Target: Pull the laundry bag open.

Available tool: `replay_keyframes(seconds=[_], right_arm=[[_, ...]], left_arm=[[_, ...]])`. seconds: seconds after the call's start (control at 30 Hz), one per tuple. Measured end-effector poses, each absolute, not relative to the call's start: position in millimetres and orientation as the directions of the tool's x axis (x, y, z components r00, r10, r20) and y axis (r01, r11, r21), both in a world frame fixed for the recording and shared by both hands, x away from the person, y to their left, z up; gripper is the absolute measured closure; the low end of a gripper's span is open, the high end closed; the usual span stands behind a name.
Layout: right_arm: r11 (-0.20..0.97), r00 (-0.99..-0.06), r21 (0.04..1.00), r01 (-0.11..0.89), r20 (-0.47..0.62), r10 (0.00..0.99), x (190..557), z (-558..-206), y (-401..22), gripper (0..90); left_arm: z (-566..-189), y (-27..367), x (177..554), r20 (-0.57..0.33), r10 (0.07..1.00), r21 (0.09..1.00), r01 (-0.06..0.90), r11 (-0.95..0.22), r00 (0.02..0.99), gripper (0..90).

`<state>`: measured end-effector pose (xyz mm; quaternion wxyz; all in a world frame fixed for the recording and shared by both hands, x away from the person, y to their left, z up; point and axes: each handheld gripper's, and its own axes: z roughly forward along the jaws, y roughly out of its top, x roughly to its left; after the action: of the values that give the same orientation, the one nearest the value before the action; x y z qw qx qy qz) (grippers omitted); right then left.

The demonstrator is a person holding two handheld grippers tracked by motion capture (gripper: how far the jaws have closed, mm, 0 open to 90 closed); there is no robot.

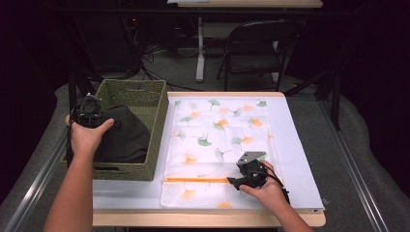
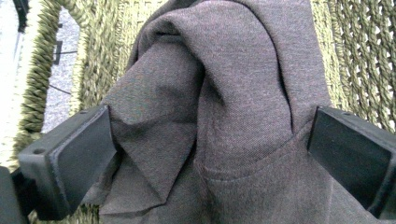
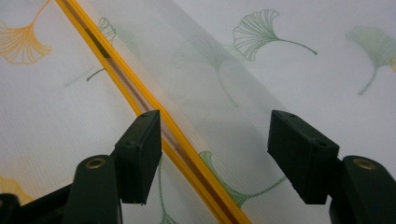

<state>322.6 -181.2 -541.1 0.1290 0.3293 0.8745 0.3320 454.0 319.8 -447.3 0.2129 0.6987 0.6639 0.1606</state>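
While right gripper [image 1: 235, 182] rests, left gripper [image 1: 90, 117] straddles garment [image 1: 123, 133].

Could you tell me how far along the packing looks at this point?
Early. Done: the leaf-print bag lies flat on the table. In hand: the open left tongs straddle the grey garment in the basket; the open right tongs straddle the orange zipper. Left: getting the garment bagged.
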Motion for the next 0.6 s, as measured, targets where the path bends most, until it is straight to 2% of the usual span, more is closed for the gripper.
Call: replay_keyframes(seconds=[0.6], right_arm=[[0.562,-0.753,0.667,0.490,0.000,0.658,322.4,-541.3,-181.0,33.9]], left_arm=[[-458.5,317.8,458.3,-0.085,0.994,0.491,0.871,-0.021,0.072,0.0]])
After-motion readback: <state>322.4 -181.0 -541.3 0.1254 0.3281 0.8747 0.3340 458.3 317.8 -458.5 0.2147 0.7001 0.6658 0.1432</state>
